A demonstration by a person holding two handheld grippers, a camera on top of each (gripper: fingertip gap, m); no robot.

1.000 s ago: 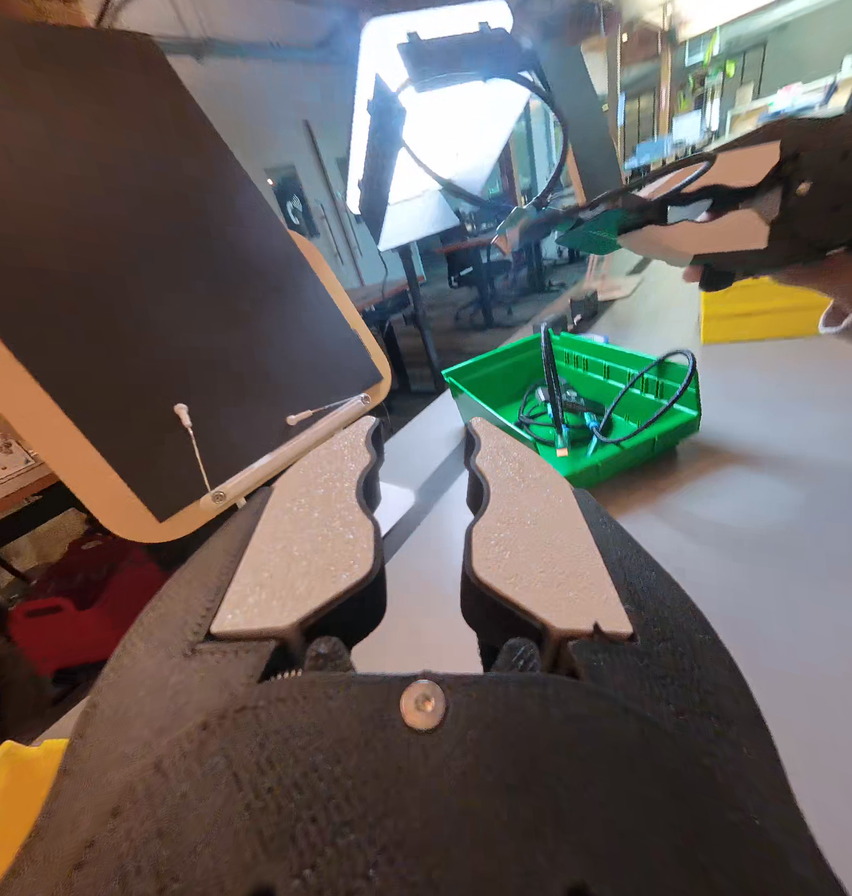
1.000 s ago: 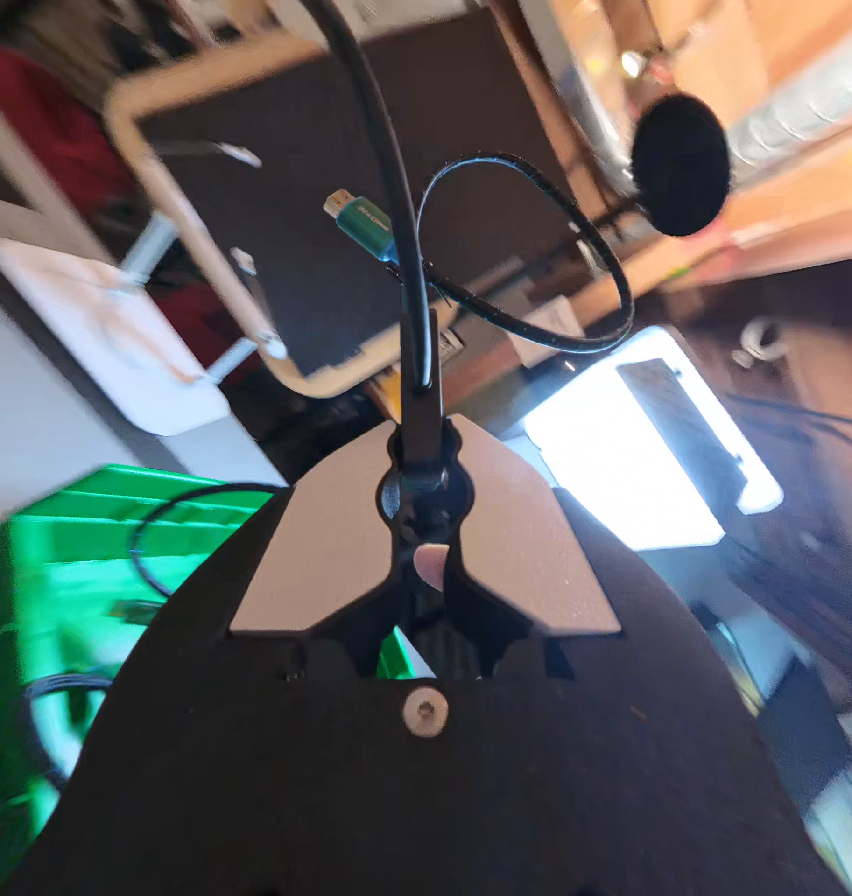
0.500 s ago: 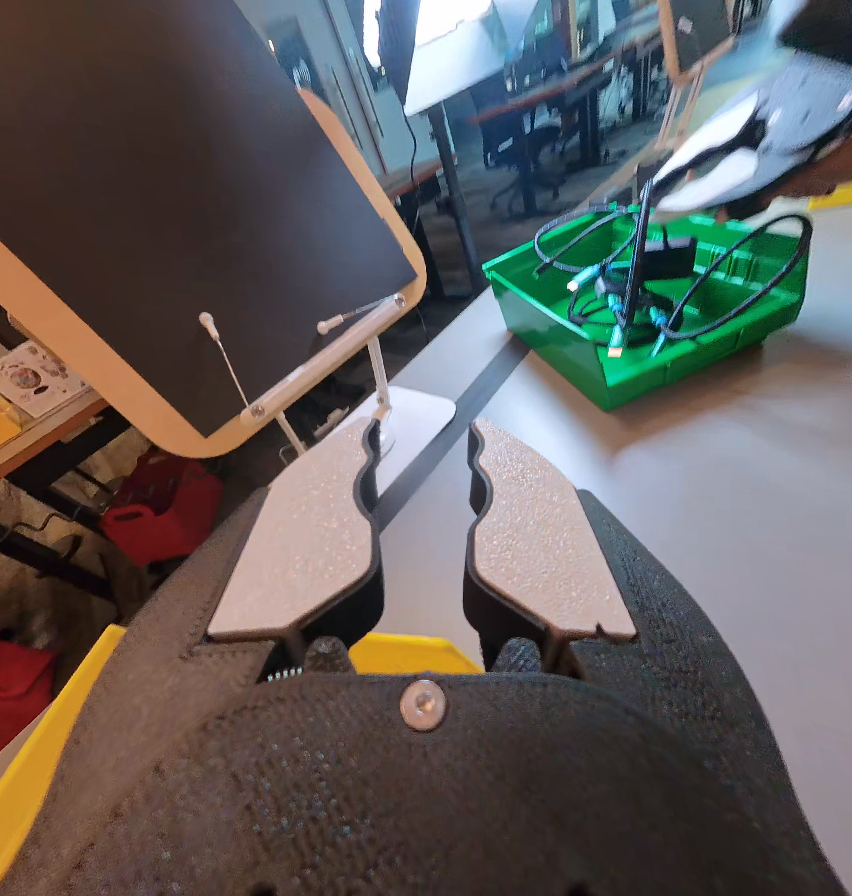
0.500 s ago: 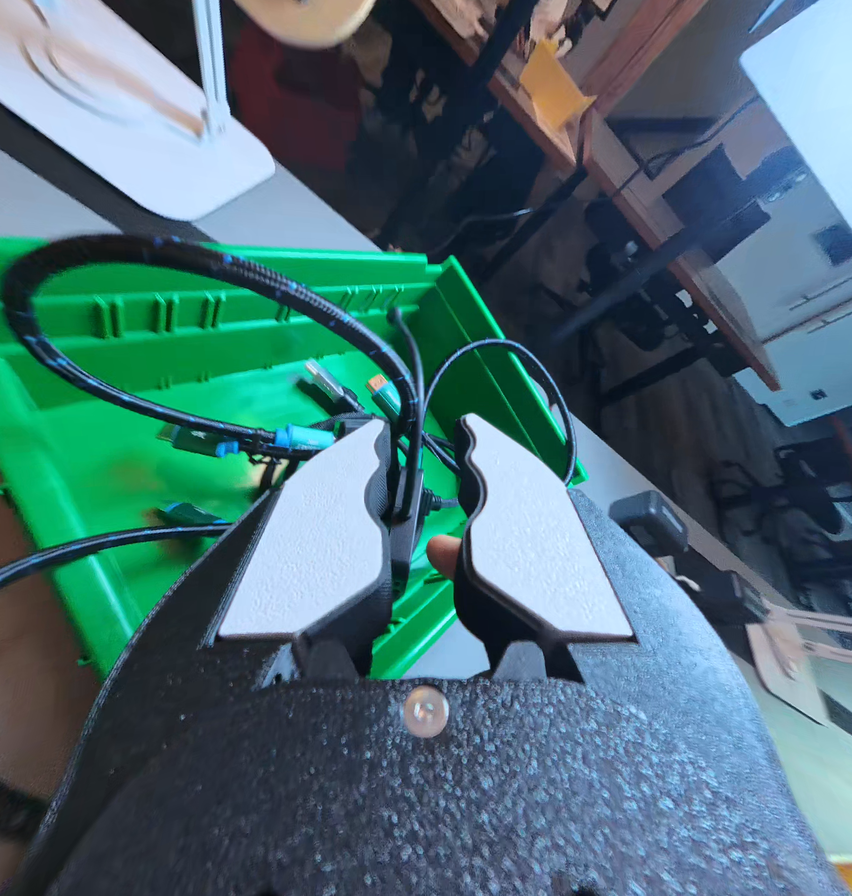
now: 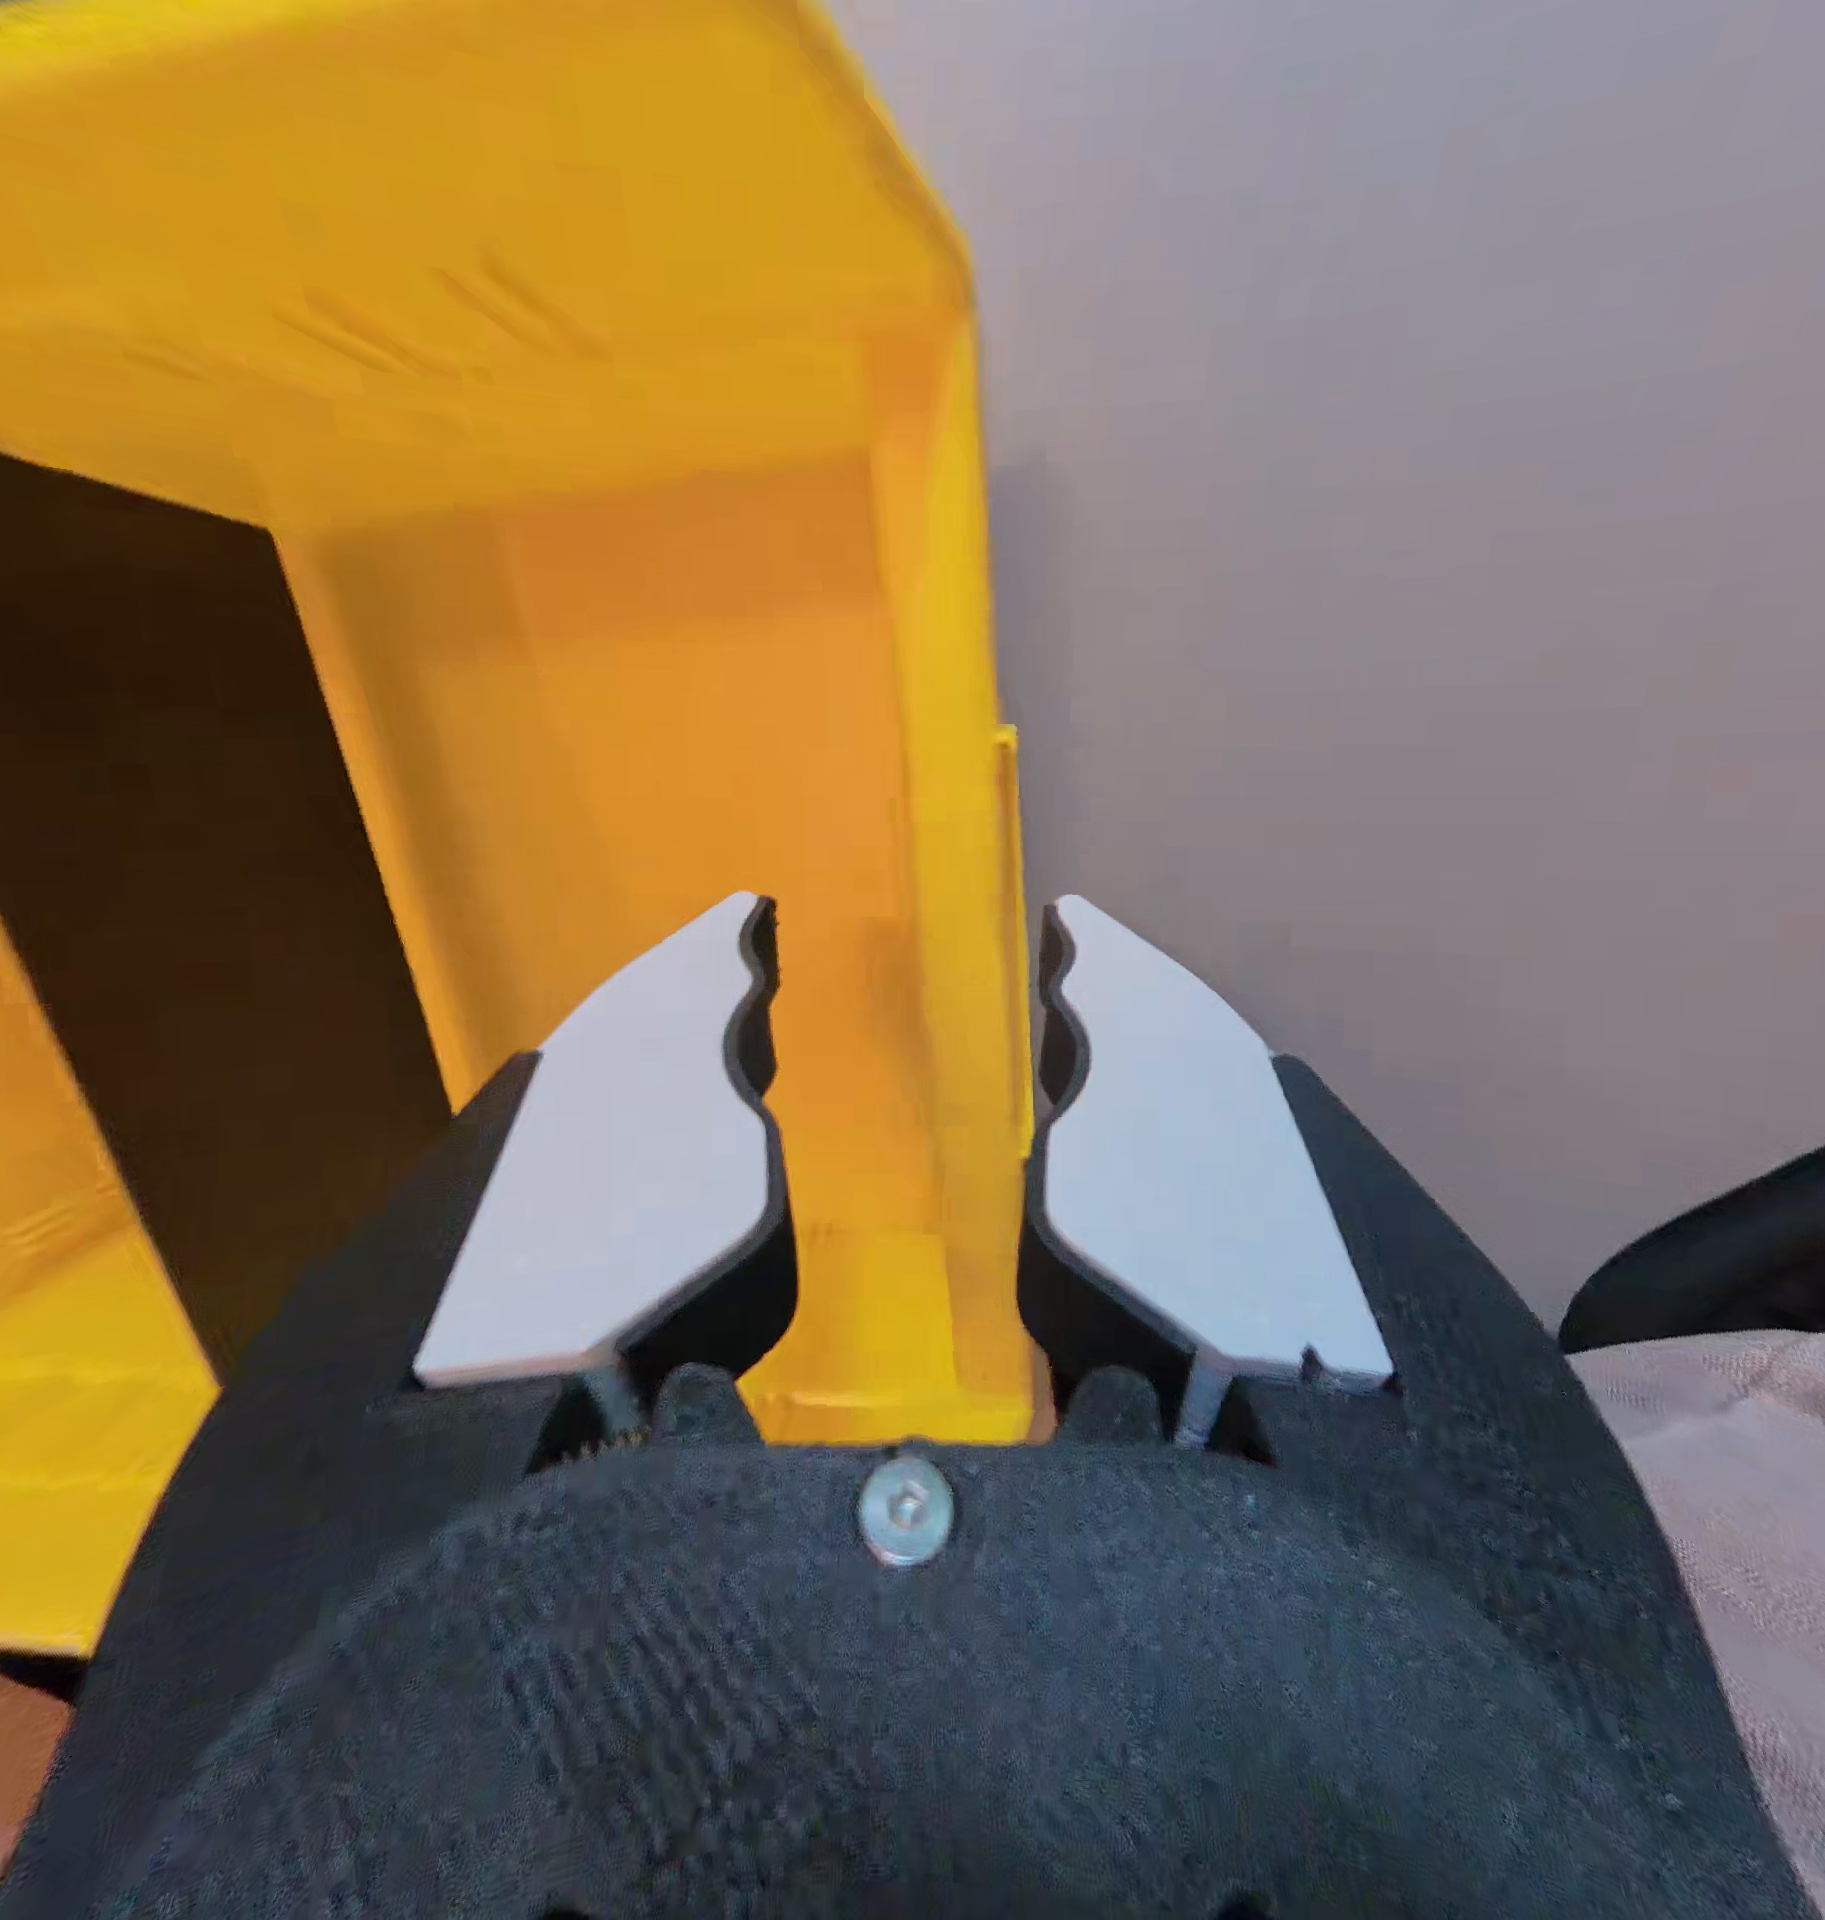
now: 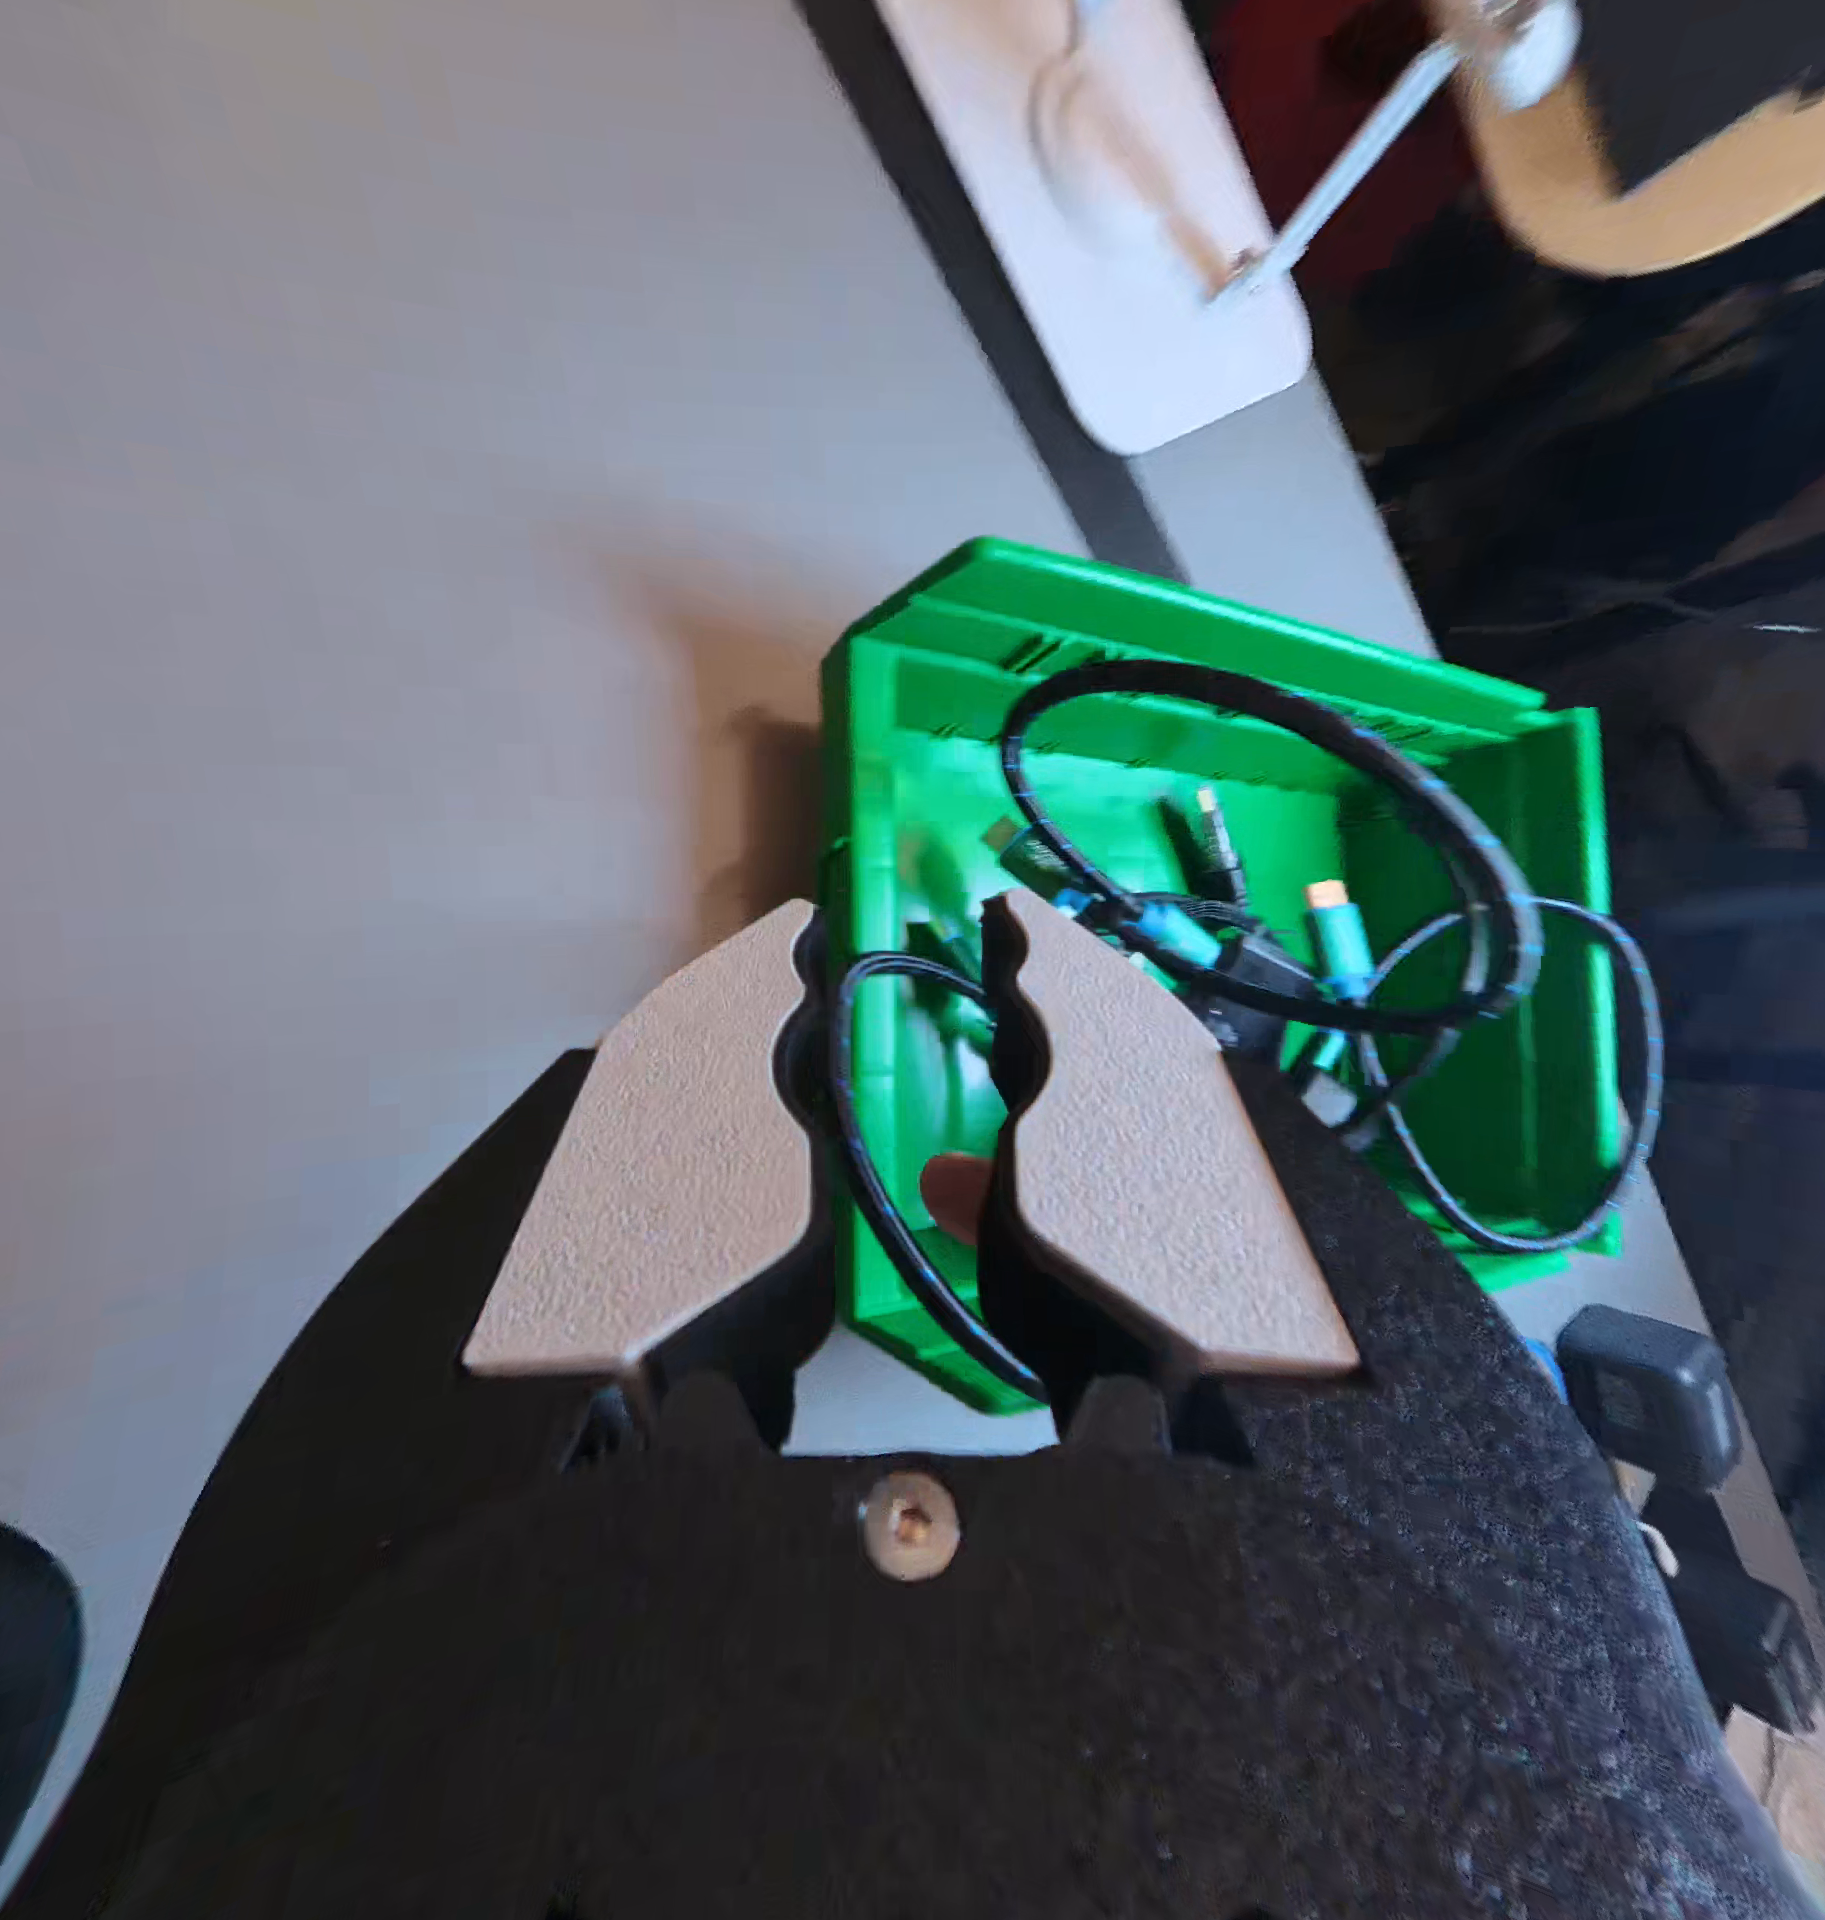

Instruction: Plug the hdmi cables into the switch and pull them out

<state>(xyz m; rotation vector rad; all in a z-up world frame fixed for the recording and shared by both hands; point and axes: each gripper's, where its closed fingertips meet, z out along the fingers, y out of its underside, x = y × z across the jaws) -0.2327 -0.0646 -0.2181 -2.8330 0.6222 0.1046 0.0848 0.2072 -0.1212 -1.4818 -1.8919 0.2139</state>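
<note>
Loosely, a black HDMI cable loops between the parted jaws of the right hand-held gripper above the green bin; it could snag the bin's tangle. Left hand-held gripper gapes empty.

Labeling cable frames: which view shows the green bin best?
Right wrist view. The green bin sits on the grey table just beyond the open right gripper, with its rim, walls and the tangled HDMI cables inside visible. The left wrist view shows none of it, only a yellow bin.
</note>
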